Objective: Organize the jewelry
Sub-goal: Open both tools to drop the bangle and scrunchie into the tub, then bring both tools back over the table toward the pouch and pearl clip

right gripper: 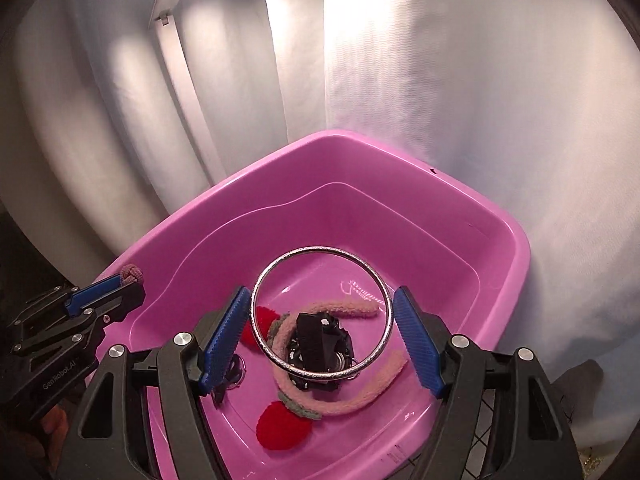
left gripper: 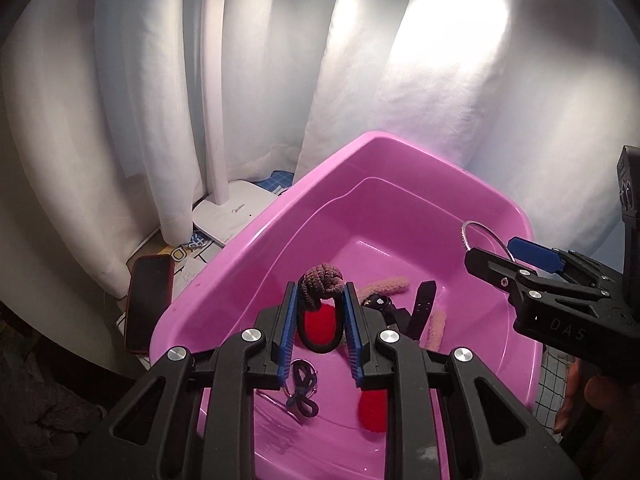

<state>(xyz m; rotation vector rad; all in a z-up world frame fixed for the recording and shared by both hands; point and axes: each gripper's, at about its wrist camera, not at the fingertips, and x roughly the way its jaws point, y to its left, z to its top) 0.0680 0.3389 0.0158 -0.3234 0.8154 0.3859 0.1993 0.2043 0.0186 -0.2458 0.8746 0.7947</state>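
Jewelry and hair pieces sit in the pink basin, and both tongs hang right over it. Nearest the left camera, the left tongs are pinched in on a hair tie, a brownish knitted bundle on a black elastic loop, blue pads pressing it from both sides above the basin floor. Under them on the floor lie a thin black cord knotted in a loop, and a red fuzzy pompom.

Over to the right camera: the right tongs hold a silver bangle, spread about as wide as the ring itself, the left pad touching its rim and the right pad at or just beside the other edge. The bangle hovers flat above the pile. Through it shows a black watch, with a pink fuzzy headband curling round it and a second red pompom at its near end. A fine silver chain lies farther back on the floor.

Beyond the basin's left rim, on the counter, a dark phone lies flat, then the white base of a desk lamp, its stem rising up. Behind everything hangs a white curtain, brightly lit in folds.
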